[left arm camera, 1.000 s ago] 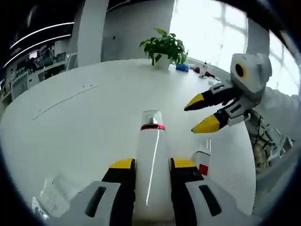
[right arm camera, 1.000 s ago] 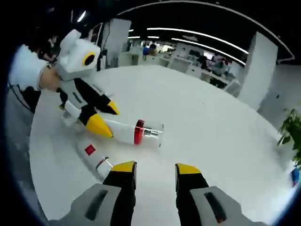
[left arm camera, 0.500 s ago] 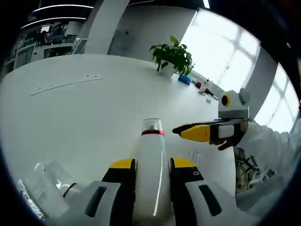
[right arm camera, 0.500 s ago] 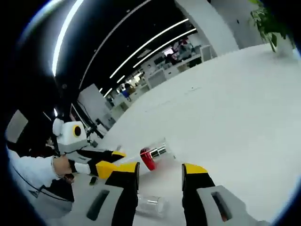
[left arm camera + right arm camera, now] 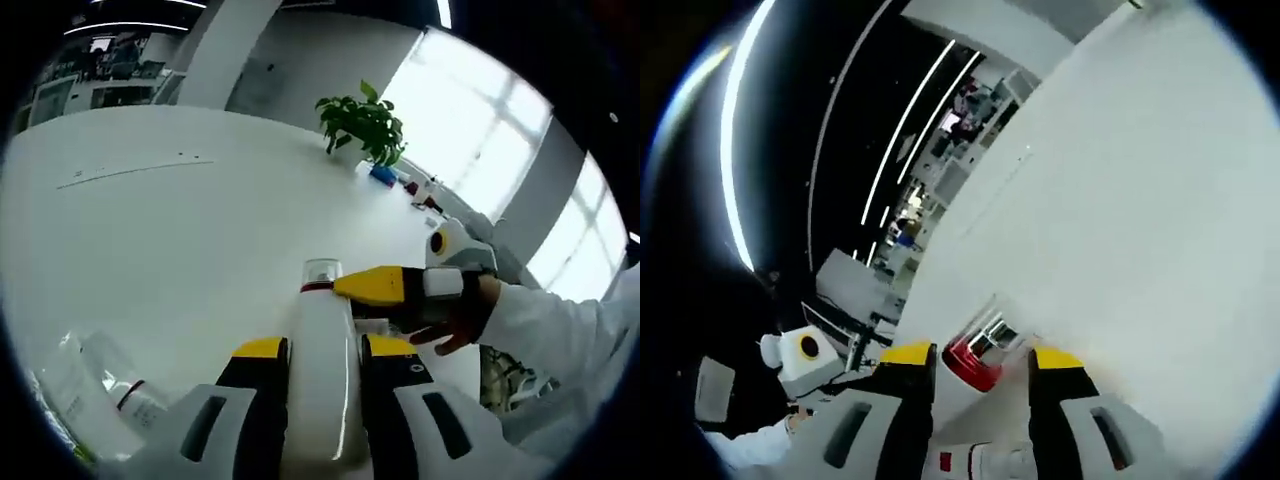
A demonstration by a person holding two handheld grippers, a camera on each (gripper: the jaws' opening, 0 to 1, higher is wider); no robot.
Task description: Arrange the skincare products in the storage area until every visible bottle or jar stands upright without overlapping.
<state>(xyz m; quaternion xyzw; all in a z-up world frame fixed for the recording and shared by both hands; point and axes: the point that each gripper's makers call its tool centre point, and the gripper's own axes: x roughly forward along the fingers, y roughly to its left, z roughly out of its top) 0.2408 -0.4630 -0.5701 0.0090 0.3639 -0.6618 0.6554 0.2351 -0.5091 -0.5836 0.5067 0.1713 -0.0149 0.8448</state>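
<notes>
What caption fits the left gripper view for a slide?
Left gripper clamps a white bottle with red collar over the white table; right gripper reaches beside its cap.

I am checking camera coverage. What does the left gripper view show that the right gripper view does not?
Left gripper view alone: the potted plant, bright windows and a clear packet at the lower left. Right gripper view alone: a second white bottle low between its jaws. Both share the white table and the red-collared white bottle, gripped by the left gripper and framed by the right gripper.

Bare white table (image 5: 150, 220) ahead, right tool (image 5: 345, 287) crossing bottle's cap (image 5: 321, 272)
</notes>
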